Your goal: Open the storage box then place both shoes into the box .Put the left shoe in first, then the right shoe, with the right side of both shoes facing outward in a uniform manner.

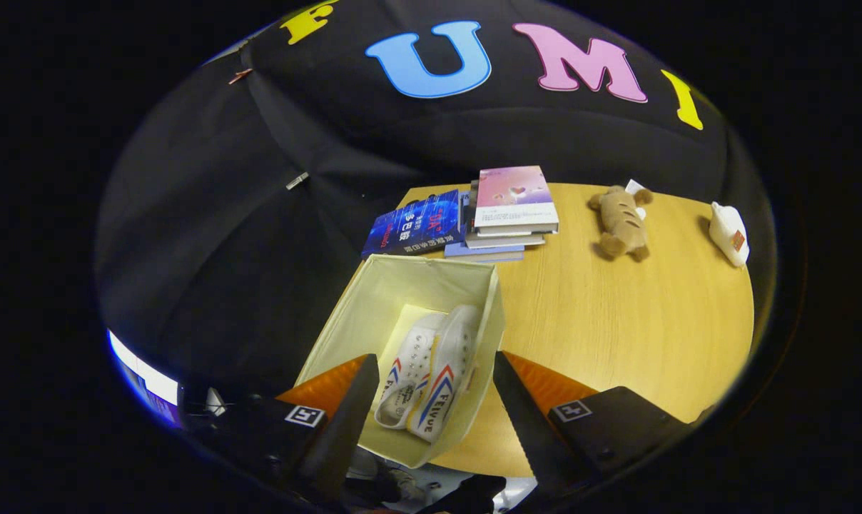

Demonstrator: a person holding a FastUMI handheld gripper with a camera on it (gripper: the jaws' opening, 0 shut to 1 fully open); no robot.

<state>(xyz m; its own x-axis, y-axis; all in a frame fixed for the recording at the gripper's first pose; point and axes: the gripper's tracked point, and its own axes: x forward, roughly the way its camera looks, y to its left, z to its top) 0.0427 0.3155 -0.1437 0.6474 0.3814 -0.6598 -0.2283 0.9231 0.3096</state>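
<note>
We look down past the tool into the storage box, which stands open at the near corner of the tabletop. The tool's two fingers are spread wide and hold nothing; the box sits between and just ahead of them.

Both shoes lie inside the box, side by side and touching: one shoe nearer the box's middle, the other shoe against the wall on the tabletop side. Each lies on its side with a striped flank turned up. We cannot tell from here which is the left and which the right, nor confirm that the faces shown are the right sides.

Judgement: box opened, both shoes placed; the task looks essentially complete, with only withdrawal of the tool left, pending an orientation check.

Beyond the box: a stack of books, a plush toy, a small white object.
</note>
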